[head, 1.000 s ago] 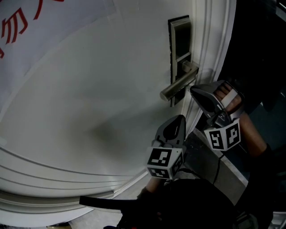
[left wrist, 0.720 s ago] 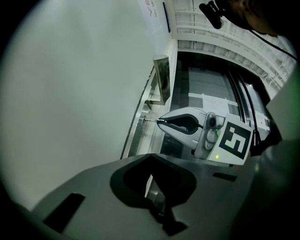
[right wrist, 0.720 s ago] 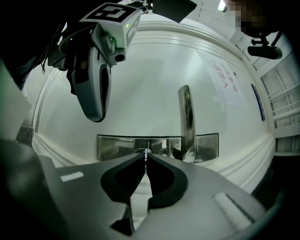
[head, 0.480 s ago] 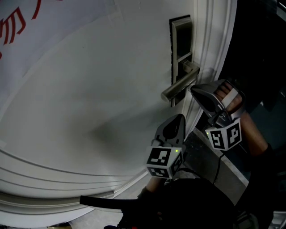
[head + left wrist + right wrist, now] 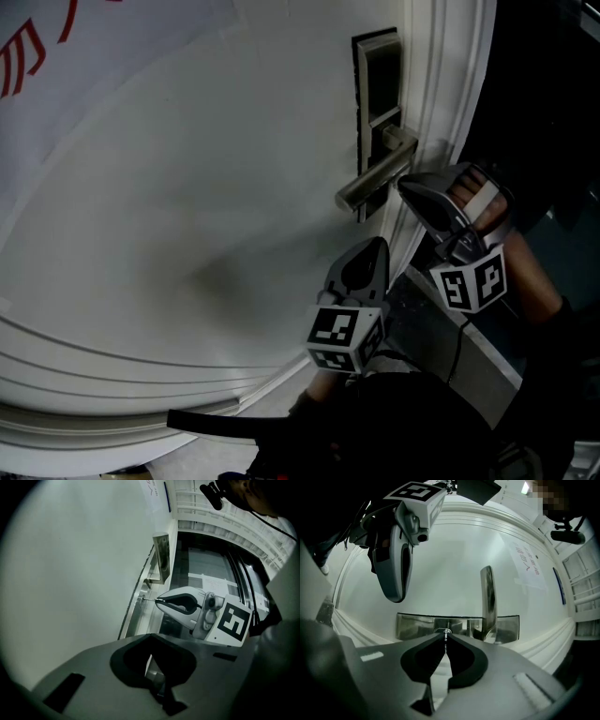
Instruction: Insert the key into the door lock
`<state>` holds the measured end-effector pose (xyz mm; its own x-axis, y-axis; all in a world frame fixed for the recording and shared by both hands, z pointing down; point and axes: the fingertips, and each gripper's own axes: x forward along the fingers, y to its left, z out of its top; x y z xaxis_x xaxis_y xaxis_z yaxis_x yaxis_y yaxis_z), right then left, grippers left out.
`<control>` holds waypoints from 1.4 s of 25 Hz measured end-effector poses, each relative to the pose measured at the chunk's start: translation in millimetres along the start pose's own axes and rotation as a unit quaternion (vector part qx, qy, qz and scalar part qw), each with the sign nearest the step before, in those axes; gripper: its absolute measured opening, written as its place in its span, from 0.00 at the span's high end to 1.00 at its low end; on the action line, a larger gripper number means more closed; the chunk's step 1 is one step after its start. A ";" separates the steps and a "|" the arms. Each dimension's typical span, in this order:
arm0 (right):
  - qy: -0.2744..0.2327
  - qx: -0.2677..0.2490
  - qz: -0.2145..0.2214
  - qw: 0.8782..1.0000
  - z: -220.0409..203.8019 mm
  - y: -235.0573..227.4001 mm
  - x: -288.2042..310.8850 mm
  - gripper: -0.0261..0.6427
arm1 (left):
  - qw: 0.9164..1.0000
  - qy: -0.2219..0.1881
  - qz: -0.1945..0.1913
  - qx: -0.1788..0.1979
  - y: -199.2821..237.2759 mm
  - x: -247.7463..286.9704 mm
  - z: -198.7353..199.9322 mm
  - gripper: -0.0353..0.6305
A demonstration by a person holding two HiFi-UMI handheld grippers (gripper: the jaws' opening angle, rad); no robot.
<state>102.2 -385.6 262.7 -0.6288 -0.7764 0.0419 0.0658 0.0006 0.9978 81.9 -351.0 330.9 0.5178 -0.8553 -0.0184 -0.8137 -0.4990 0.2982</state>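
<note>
Right gripper view, tongs pinching thin key

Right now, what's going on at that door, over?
Right gripper shut on key, tip at door lock keyhole. Left gripper shut, empty. Lever handle alongside, not blocking.

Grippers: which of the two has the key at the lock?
The right gripper: jaws pinched on the thin key, tip at the lock plate. The left gripper is shut, empty, away from it.
</note>
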 end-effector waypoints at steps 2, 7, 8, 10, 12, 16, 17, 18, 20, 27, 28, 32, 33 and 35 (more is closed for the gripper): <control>0.000 -0.001 -0.001 1.000 0.0 0.0 0.0 0.94 | 1.000 -0.001 -0.002 0.000 -0.7 0.4 0.2 0.95; 0.000 -0.016 -0.003 1.000 -0.3 0.8 0.1 0.94 | 1.000 -0.002 -0.002 0.001 -1.6 1.1 0.7 0.95; 0.000 -0.017 -0.003 1.000 -0.4 0.9 0.1 0.94 | 1.000 -0.001 -0.001 0.001 -1.7 1.1 0.5 0.95; 0.000 -0.016 -0.002 1.000 -0.3 0.9 -0.1 0.94 | 1.000 -0.001 -0.003 0.000 -2.5 1.1 0.5 0.95; -0.002 -0.010 -0.001 1.000 0.0 0.4 -0.1 0.94 | 1.000 -0.005 -0.004 -0.001 -2.9 1.4 1.9 0.95; -0.002 -0.003 0.000 1.000 0.0 -0.3 0.2 0.94 | 1.000 -0.005 -0.004 -0.001 -4.1 2.5 1.7 0.95; -0.002 -0.009 -0.002 1.000 -0.2 0.0 0.2 0.94 | 1.000 -0.005 -0.005 -0.001 -4.8 2.8 1.7 0.95; -0.001 -0.017 -0.003 1.000 -0.4 0.5 0.1 0.94 | 1.000 -0.007 -0.005 0.000 -5.3 3.1 2.2 0.95; 0.000 -0.031 -0.006 1.000 -0.6 1.7 0.0 0.94 | 1.000 -0.010 -0.005 0.003 -5.4 3.1 3.5 0.95; -0.003 0.001 0.001 1.000 -0.7 -0.3 0.5 0.94 | 1.000 0.002 -0.005 -0.001 -5.8 3.8 -0.4 0.95; -0.002 0.000 0.000 1.000 -0.9 -0.2 0.8 0.94 | 1.000 0.001 -0.006 0.000 -6.0 4.2 -0.3 0.95; 0.000 -0.005 -0.003 1.000 -1.3 0.5 2.9 0.94 | 1.000 0.000 -0.006 0.002 -5.7 4.2 0.1 0.95; -0.001 -0.003 -0.003 1.000 -1.3 0.5 3.2 0.94 | 1.000 -0.001 -0.006 0.002 -5.2 4.0 0.4 0.95; -0.001 0.000 -0.002 1.000 -1.2 0.8 3.1 0.94 | 1.000 -0.002 -0.006 0.000 -4.1 3.5 1.1 0.95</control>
<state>101.2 -388.7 263.6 -0.6310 -0.7748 0.0389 0.0643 -0.0022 0.9979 86.8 -352.1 328.5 0.5260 -0.8501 -0.0260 -0.8078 -0.5089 0.2973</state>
